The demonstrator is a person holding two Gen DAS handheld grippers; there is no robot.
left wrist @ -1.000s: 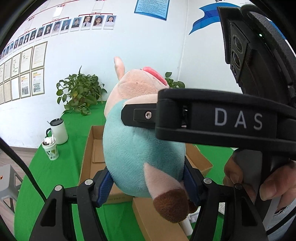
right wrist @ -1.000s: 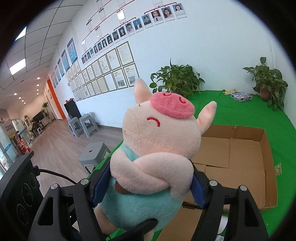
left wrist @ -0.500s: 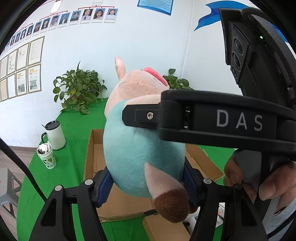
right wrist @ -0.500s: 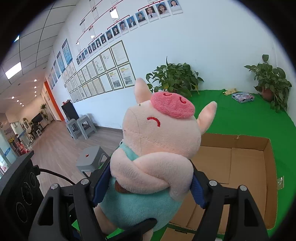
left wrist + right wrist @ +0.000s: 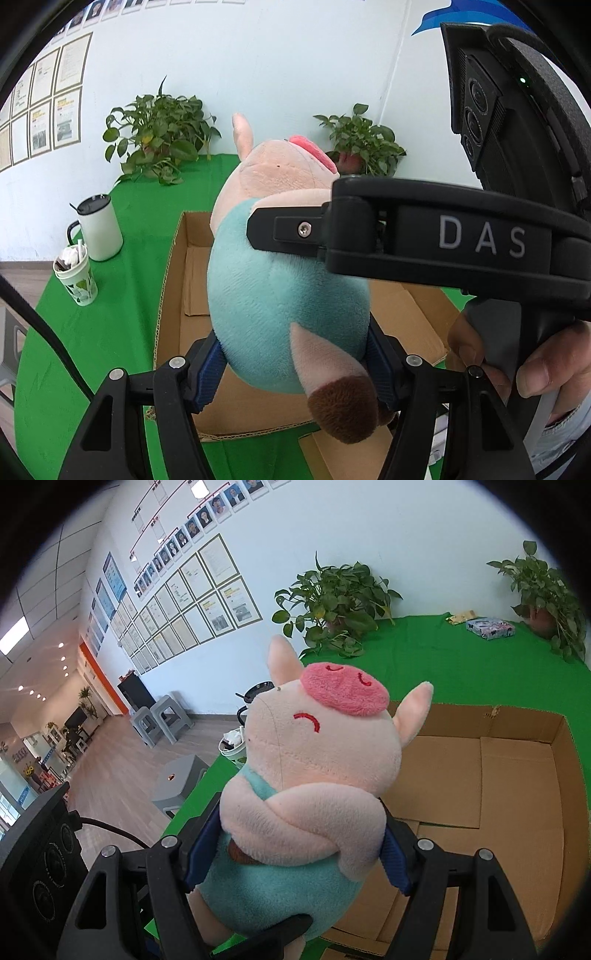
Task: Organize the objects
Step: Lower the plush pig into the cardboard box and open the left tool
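**Pig coming down over the box**

I have the plush pig (image 5: pixel 288 295) pinched from two sides. My left gripper (image 5: pixel 295 363) clamps the teal belly low down, blue pads pressed into the fur on either flank. My right gripper (image 5: pixel 291 853) squeezes the same body from the other side, just under the folded arms. Neither grip has shifted over the last second; both sets of fingers sit at the same width around the toy.

What has changed is the backdrop. A second ago the cardboard box (image 5: pixel 173 280) sat low and small behind the pig; it now fills much more of both views, and the wall photos have slid up out of the left view. So I read the pig as lowered and carried toward the box, hanging above its near edge, not yet inside.

Box floor (image 5: pixel 517 786) looks bare, with flaps lying flat.

Left of the box: a white mug (image 5: pixel 100 229) and a paper cup (image 5: pixel 75 277), well apart from it.

My judgement: placement is close, with a further drop and then release remaining.
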